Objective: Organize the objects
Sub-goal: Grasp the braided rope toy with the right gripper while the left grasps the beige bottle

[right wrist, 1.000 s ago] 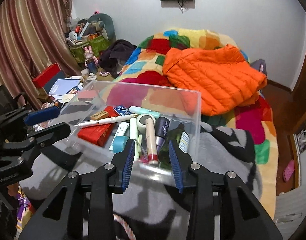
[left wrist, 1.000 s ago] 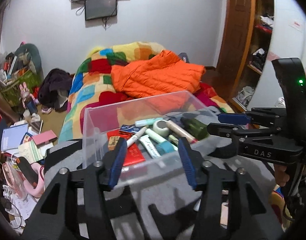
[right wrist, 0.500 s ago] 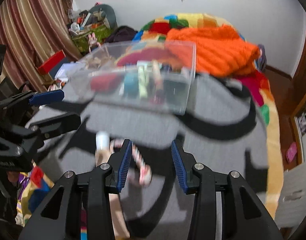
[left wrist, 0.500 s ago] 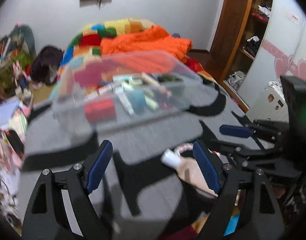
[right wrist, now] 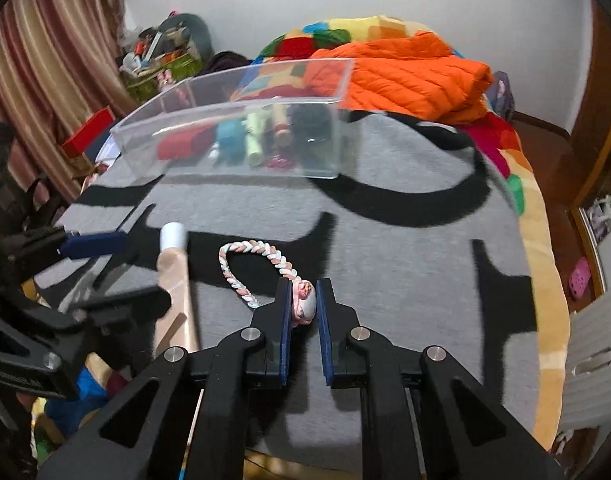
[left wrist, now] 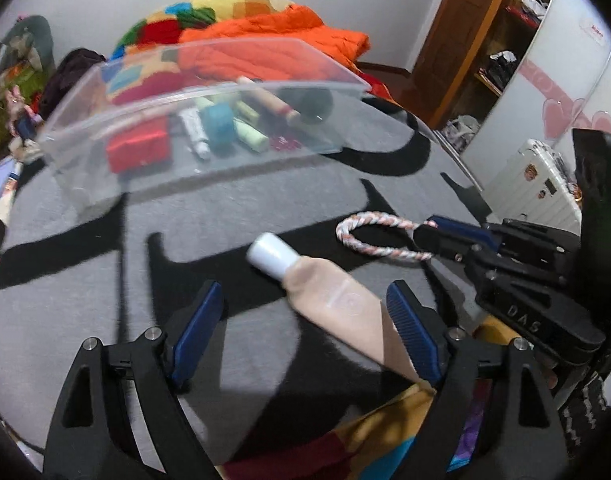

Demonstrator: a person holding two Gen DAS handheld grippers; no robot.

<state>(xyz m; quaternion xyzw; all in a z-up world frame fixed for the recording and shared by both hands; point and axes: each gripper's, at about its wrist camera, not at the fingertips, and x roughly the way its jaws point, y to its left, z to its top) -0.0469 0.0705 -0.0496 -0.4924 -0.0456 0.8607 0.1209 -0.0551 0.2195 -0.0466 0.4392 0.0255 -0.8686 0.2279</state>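
Observation:
A beige tube with a white cap [left wrist: 329,300] lies on the grey blanket [left wrist: 233,216], between the wide-apart pads of my left gripper [left wrist: 305,332]. The pads do not press on it, so that gripper is open. My right gripper [right wrist: 304,308] is shut on a small pink charm [right wrist: 304,304] at the end of a braided pink-and-white cord loop [right wrist: 261,252] that rests on the blanket. In the left wrist view the cord loop [left wrist: 369,236] leads into the right gripper's tip [left wrist: 429,236]. Farther back stands a clear plastic box [right wrist: 233,120] holding a red packet, tubes and tape.
An orange padded jacket [right wrist: 405,76] and a patchwork quilt lie on the bed behind the box. Clutter and a red box sit on the floor at the left by the curtain [right wrist: 45,60]. A wardrobe and a white suitcase [left wrist: 533,188] stand to the right.
Both grippers came down and back from the clear box to the near part of the blanket. The left jaws widened around the tube. The right jaws closed on the cord's charm.

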